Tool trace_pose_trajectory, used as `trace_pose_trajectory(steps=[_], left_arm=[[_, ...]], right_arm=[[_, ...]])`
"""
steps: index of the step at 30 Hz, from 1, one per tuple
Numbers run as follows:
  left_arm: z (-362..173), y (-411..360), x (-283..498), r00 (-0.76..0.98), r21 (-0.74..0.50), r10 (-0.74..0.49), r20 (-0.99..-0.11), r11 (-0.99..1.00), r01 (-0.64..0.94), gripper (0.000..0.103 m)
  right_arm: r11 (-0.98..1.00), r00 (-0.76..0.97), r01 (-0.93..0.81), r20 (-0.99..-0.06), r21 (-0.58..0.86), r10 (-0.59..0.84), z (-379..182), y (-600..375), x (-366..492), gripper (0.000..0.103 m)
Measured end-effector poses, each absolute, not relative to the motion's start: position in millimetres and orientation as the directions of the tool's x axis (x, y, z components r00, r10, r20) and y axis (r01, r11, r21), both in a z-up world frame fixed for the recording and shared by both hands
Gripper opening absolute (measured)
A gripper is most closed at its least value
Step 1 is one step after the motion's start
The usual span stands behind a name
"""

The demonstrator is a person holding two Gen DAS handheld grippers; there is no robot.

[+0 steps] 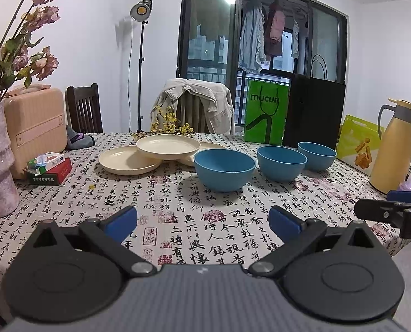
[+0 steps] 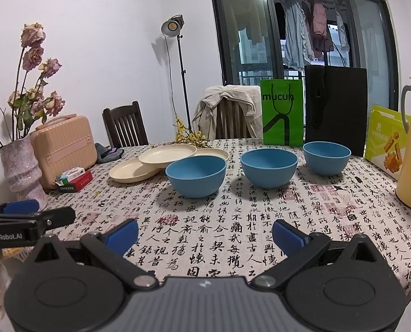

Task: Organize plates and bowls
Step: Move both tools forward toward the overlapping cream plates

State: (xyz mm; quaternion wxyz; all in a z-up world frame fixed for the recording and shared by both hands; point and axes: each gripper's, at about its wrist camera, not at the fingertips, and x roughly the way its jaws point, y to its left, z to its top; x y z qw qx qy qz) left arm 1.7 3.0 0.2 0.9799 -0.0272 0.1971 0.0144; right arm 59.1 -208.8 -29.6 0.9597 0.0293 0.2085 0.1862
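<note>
Three bowls (image 1: 224,169): blue, in a row on the tablecloth (image 1: 177,221).
Plates (image 1: 168,146): cream, overlapping.
Left gripper (image 1: 202,220): fingers spread, empty.
Right gripper (image 2: 205,233): fingers spread, empty.

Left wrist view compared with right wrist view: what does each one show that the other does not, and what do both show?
Only the left wrist view shows the right gripper at its right edge, and the whole yellow thermos jug. Only the right wrist view shows the left gripper at its left edge. Both share three blue round bowls, cream round plates, and the calligraphy-print tablecloth; both grippers are open.
</note>
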Motion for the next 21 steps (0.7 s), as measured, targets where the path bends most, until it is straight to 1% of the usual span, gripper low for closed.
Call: trace_pose_trajectory(steps=[11,19,21], left_arm=[[4.4,13.3,17.9,0.927,-0.062,0.029,-0.374,0.997,-0.056,0.103],[6.7,27.3,43.4,0.915,-0.108,0.008,-0.404,0.993,-0.056,0.103],[8.6,30.6,48.8,0.916,-0.108,0.011,-0.401,0.992,-0.059,0.103]], right_arm=[[0.916,0.828,-0.365,-0.393,0.164,0.400,-27.7,-202.6,85.9,0.103],[0.913,0.821,-0.372,-0.399,0.169,0.408,-22.2,-192.3,112.0,0.103],[0.913,0.821,-0.375,-0.399,0.162,0.408,-20.5,-188.5,118.0,0.103]])
